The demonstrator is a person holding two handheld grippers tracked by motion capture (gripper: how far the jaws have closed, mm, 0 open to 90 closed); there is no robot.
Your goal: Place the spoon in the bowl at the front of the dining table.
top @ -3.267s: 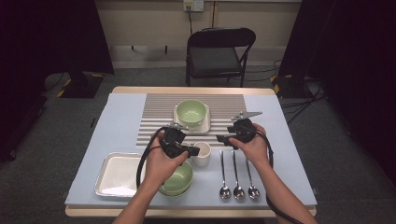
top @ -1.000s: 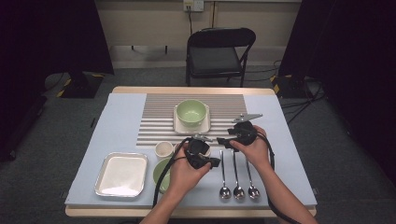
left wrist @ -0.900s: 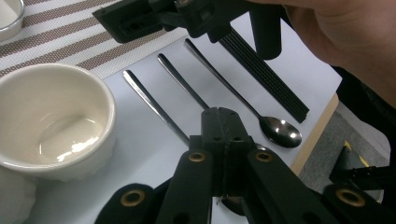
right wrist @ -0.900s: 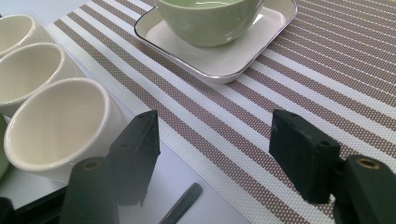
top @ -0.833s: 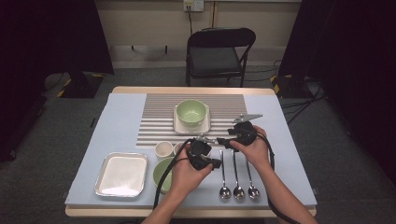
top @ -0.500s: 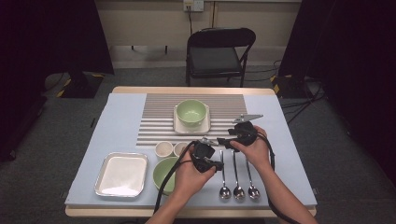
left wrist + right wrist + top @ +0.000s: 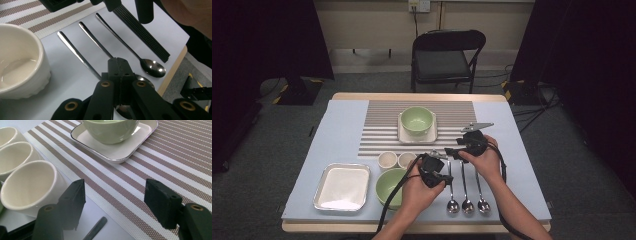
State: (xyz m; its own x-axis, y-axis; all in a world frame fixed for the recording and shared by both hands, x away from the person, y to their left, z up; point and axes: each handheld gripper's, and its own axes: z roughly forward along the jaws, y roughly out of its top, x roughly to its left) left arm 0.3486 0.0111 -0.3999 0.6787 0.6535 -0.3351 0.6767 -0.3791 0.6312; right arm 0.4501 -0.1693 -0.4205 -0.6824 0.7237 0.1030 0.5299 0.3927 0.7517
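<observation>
Three steel spoons (image 7: pixel 467 197) lie side by side near the table's front edge, bowls toward me. My left gripper (image 7: pixel 444 179) hovers just left of them. In the left gripper view its jaws (image 7: pixel 119 68) are pressed together with nothing between them, low over the spoon handles (image 7: pixel 75 51). My right gripper (image 7: pixel 451 152) sits behind the spoons at the edge of the striped mat (image 7: pixel 382 130). Its jaws (image 7: pixel 113 202) stand wide open and empty, with a spoon handle tip (image 7: pixel 96 230) below and a cream cup (image 7: pixel 30 186) beside the left jaw.
A green bowl (image 7: pixel 417 120) rests on a square plate (image 7: pixel 402 134) on the mat. More cream cups (image 7: pixel 387 160) stand in a row left of the grippers. A second green bowl (image 7: pixel 388 186) and a metal tray (image 7: pixel 342 187) are front left. A black ribbed cord (image 7: pixel 145 35) lies beside the spoons.
My left hand has moved right, away from the cream cups and toward the spoons, uncovering a second cup. The right gripper has stayed put.
</observation>
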